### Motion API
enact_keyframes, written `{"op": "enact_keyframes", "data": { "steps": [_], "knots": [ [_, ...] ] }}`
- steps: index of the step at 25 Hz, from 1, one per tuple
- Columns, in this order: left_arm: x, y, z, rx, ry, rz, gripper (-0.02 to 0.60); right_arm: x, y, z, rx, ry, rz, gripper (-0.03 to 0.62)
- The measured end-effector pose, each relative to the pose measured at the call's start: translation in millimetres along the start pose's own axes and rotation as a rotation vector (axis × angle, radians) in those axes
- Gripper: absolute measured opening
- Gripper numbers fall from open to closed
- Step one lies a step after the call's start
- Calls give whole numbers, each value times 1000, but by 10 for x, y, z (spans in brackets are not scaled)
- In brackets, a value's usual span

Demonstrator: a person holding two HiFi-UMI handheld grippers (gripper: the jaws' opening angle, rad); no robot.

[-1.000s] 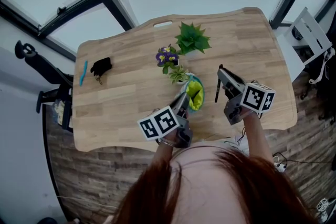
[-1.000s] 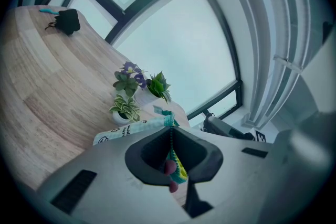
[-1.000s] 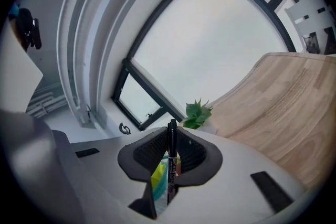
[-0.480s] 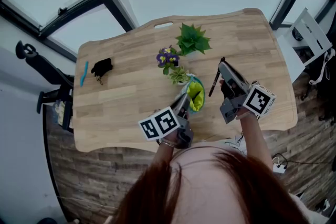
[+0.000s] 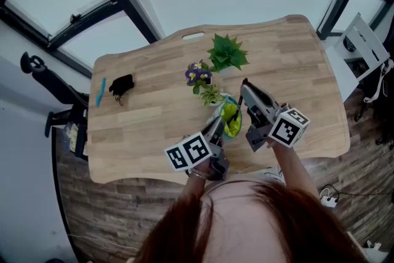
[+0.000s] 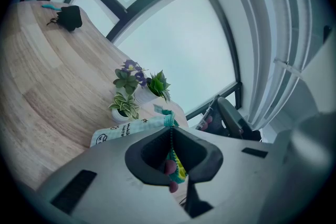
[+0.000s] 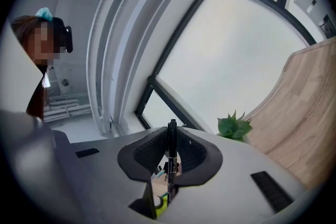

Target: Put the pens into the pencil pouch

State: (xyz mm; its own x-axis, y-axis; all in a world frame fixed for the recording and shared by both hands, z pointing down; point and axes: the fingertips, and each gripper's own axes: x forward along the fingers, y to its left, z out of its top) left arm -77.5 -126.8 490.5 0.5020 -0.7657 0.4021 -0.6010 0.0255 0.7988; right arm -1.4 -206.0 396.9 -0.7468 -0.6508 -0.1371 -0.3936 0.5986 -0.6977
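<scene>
The pencil pouch (image 5: 229,117) stands near the table's front, its yellow-green lining showing through the open mouth. My left gripper (image 5: 216,125) is shut on the pouch's zipper edge (image 6: 169,140), holding it up. My right gripper (image 5: 245,90) is shut on a black pen (image 5: 238,106) just right of the pouch; the pen's lower end hangs at the pouch's mouth. In the right gripper view the black pen (image 7: 171,155) stands upright between the pads, with the yellow lining (image 7: 164,201) below. A blue pen (image 5: 100,91) lies at the table's far left.
Three small potted plants stand just behind the pouch: a green one (image 5: 226,52), a purple-flowered one (image 5: 197,74) and a variegated one (image 5: 212,95). A black object (image 5: 121,84) lies beside the blue pen. A chair (image 5: 58,101) stands left of the wooden table (image 5: 295,58).
My right gripper has moved left and risen with the black pen, tilting so the pen's lower end now reaches the pouch's mouth. The left gripper and pouch have stayed put.
</scene>
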Motion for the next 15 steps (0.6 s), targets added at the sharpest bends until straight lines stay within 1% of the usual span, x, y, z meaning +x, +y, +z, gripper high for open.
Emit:
{"op": "enact_keyframes", "data": {
  "steps": [9,15],
  "knots": [
    [10,10,18,-14,-5,-5,11,-18,-123,-370,-97,123,-32,49],
    [11,-1,13,-27,-8,-12,11,-83,-137,-484,-127,159,-42,49]
  ]
}}
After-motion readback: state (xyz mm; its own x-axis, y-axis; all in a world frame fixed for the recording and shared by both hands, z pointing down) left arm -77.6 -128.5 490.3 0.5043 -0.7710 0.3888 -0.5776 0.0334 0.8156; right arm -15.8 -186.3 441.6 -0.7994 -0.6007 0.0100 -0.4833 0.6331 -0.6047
